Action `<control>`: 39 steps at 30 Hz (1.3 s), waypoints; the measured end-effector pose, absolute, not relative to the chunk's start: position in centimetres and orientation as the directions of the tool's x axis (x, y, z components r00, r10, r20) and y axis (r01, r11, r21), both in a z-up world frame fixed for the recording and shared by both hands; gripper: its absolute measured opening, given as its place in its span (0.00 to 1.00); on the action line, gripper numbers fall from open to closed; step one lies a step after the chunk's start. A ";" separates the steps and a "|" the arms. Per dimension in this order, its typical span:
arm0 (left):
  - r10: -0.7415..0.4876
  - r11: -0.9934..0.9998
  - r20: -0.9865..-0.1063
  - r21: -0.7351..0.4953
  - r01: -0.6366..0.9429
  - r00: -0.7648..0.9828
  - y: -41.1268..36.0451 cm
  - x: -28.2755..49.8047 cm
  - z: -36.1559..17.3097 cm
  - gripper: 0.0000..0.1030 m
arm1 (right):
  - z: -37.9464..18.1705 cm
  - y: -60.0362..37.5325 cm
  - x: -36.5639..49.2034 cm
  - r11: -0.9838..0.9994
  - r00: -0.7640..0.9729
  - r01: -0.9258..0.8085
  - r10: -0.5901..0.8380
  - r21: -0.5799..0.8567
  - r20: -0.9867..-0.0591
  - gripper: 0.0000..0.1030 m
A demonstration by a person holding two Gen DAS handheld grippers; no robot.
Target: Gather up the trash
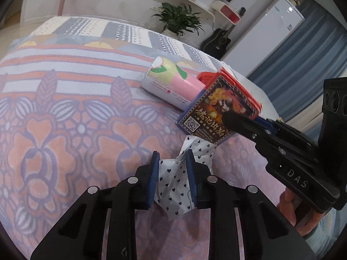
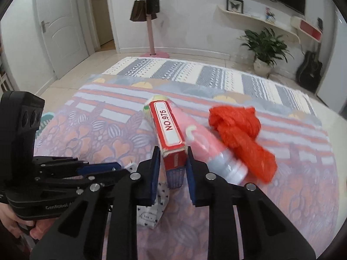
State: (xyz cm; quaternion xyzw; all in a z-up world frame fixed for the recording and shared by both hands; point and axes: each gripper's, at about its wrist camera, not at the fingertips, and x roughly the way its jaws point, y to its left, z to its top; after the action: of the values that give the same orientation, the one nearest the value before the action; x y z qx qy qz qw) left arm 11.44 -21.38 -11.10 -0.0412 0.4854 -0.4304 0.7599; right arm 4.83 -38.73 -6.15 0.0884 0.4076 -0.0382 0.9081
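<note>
My left gripper (image 1: 172, 159) is shut on a white bag with dark hearts (image 1: 173, 186), held just above the patterned bed cover. My right gripper (image 2: 172, 153) is shut on a red card box (image 2: 171, 127) marked NO.975; in the left wrist view the box (image 1: 219, 106) shows its dark picture face, with the right gripper (image 1: 225, 117) on it. A pink and green bottle (image 1: 171, 84) lies behind the box; it also shows in the right wrist view (image 2: 208, 149). A knotted orange plastic bag (image 2: 240, 134) lies to its right. The heart bag (image 2: 151, 208) sits under the right gripper.
The bed cover (image 1: 65, 119) spreads left and forward. A striped rug (image 2: 195, 71), a potted plant (image 2: 264, 49), a black guitar (image 2: 310, 69), a pink coat stand (image 2: 151, 32) and a white door (image 2: 60, 28) stand beyond the bed. A white fridge (image 1: 271, 28) is far right.
</note>
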 end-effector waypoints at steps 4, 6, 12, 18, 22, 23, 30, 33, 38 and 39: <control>-0.684 0.615 -0.710 -0.438 0.656 0.168 -21.2 10.3 -10.1 0.15 | -6.2 -39.3 2.2 0.959 0.653 0.231 -0.026 0.166 -0.757 0.15; -0.666 0.625 -0.723 -0.406 0.667 0.183 -20.8 9.9 -9.7 0.15 | -6.2 -39.7 0.8 0.940 0.645 0.277 -0.026 0.201 -0.764 0.15; -0.619 0.698 -0.751 -0.393 0.599 0.230 -18.1 10.3 -9.7 0.15 | -7.4 -41.6 -3.7 0.841 0.621 0.413 0.021 0.350 -0.783 0.16; -0.565 0.772 -0.781 -0.386 0.506 0.267 -14.3 11.0 -10.3 0.15 | -8.9 -41.7 -6.7 0.758 0.601 0.487 0.071 0.435 -0.796 0.20; -0.566 0.774 -0.801 -0.435 0.460 0.195 -13.4 10.8 -9.9 0.18 | -9.9 -41.2 -7.9 0.738 0.581 0.496 0.110 0.457 -0.807 0.21; -0.589 0.753 -0.792 -0.465 0.465 0.162 -13.5 10.4 -9.7 0.19 | -10.0 -41.0 -8.1 0.737 0.575 0.497 0.116 0.458 -0.810 0.21; -0.568 0.590 -0.822 -0.449 0.671 -0.050 -17.1 6.4 -10.1 0.46 | -9.3 -41.6 -11.3 0.783 0.552 0.500 0.043 0.371 -0.833 0.51; -0.540 0.612 -0.841 -0.359 0.705 0.041 -17.4 6.0 -9.7 0.62 | -8.5 -42.4 -12.4 0.808 0.548 0.513 -0.050 0.288 -0.835 0.55; -0.574 0.616 -0.818 -0.399 0.679 0.040 -17.8 6.4 -9.7 0.74 | -8.2 -42.4 -11.4 0.847 0.566 0.467 -0.066 0.254 -0.822 0.64; -0.570 0.614 -0.821 -0.394 0.684 0.039 -18.2 6.2 -9.8 0.74 | -8.3 -42.2 -10.9 0.854 0.568 0.454 -0.057 0.255 -0.821 0.64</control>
State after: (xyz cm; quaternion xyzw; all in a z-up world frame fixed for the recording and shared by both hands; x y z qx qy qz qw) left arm 6.19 -18.23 -9.80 0.0531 0.5388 -0.4362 0.7188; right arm -10.90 -42.21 -8.29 0.2253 0.4405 -0.1490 0.8562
